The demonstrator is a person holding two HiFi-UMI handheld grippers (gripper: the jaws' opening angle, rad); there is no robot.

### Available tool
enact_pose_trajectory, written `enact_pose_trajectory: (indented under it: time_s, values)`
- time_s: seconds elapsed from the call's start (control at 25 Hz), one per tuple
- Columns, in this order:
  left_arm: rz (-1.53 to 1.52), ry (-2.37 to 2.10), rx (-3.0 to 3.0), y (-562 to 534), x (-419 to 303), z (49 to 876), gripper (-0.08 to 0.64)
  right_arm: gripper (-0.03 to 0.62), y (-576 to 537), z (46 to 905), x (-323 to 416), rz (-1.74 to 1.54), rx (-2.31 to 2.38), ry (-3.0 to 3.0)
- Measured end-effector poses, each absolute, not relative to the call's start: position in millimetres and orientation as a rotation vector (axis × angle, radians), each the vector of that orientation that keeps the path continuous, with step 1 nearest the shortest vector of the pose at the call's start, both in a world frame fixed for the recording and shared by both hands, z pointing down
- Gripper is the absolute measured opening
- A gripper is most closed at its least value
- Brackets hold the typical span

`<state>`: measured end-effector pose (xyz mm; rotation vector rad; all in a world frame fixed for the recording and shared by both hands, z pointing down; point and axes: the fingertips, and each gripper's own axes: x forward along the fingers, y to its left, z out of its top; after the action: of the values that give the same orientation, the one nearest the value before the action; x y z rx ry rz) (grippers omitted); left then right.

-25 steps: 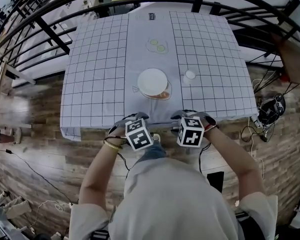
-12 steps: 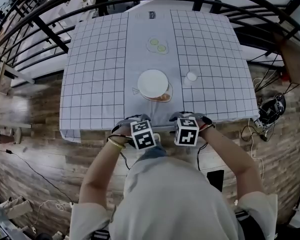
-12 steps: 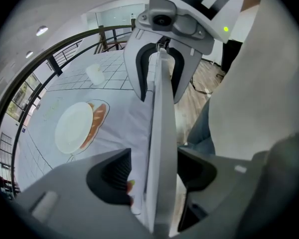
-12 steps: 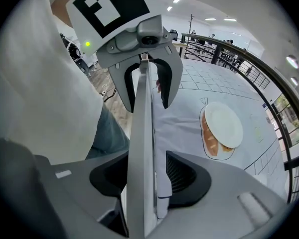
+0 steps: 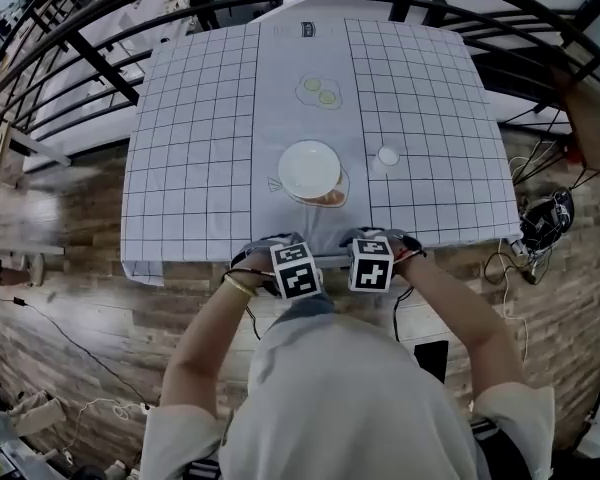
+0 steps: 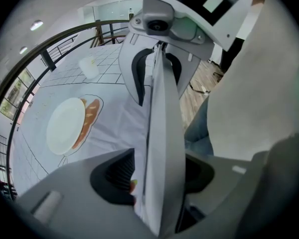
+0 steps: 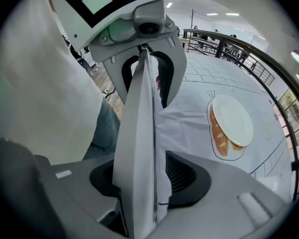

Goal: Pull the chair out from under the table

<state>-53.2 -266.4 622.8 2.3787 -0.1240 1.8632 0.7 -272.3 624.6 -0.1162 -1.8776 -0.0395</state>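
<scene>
Wooden floor (image 5: 80, 308) fills the lower part and both sides of the head view, with a dark curved railing (image 5: 80, 38) arching across the top. The surface (image 5: 200, 118), covered in a white cloth with a black grid, takes up the upper middle of the frame. The person (image 5: 350, 398) in a pale top stands at the bottom centre, both arms reaching to the surface's near edge.

The chair (image 6: 162, 133) is tucked in under that near edge. Only the grey top rail of its back shows, running up the middle of each gripper view.

The left hand-held gripper (image 6: 159, 176) sits astride this rail, pointing steeply down. Its jaws have just been closing with the rail between them, yet a strip of white cloth shows in a gap between the rail and the left pad, so they are not clamped. The right hand-held gripper (image 7: 142, 178) sits just beside it on the same rail, jaws apart, with a like gap on the right.

A white plate (image 5: 309, 168) lies at the middle of the surface over an orange print. A small white cup (image 5: 388, 155) stands to its right.
</scene>
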Motion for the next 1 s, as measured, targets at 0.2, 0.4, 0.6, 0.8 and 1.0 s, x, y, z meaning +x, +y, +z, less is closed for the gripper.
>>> enact_pose_trajectory:
  time_s: [0.2, 0.4, 0.6, 0.8, 1.0]
  values:
    - [1.899, -0.106, 2.342, -264.9, -55.5, 627.9, 0.171, 0.184, -269.5, 627.4, 0.4, -0.028, -0.139, -1.865]
    - [1.974, -0.069, 2.315, -260.1, -57.4, 634.7, 0.112, 0.086, -264.2, 630.5, 0.3, -0.014, -0.11, -1.863]
    - [1.993, -0.046, 2.311, -258.3, -55.8, 635.6, 0.087, 0.081, -264.1, 631.9, 1.6, -0.009, -0.101, -1.86]
    - [1.986, -0.04, 2.301, -258.1, -56.0, 635.5, 0.087, 0.086, -263.7, 631.7, 1.0, 0.039, -0.108, -1.862]
    - [1.977, -0.038, 2.297, -258.0, -56.4, 635.4, 0.087, 0.083, -264.0, 631.5, 0.2, 0.024, -0.103, -1.866]
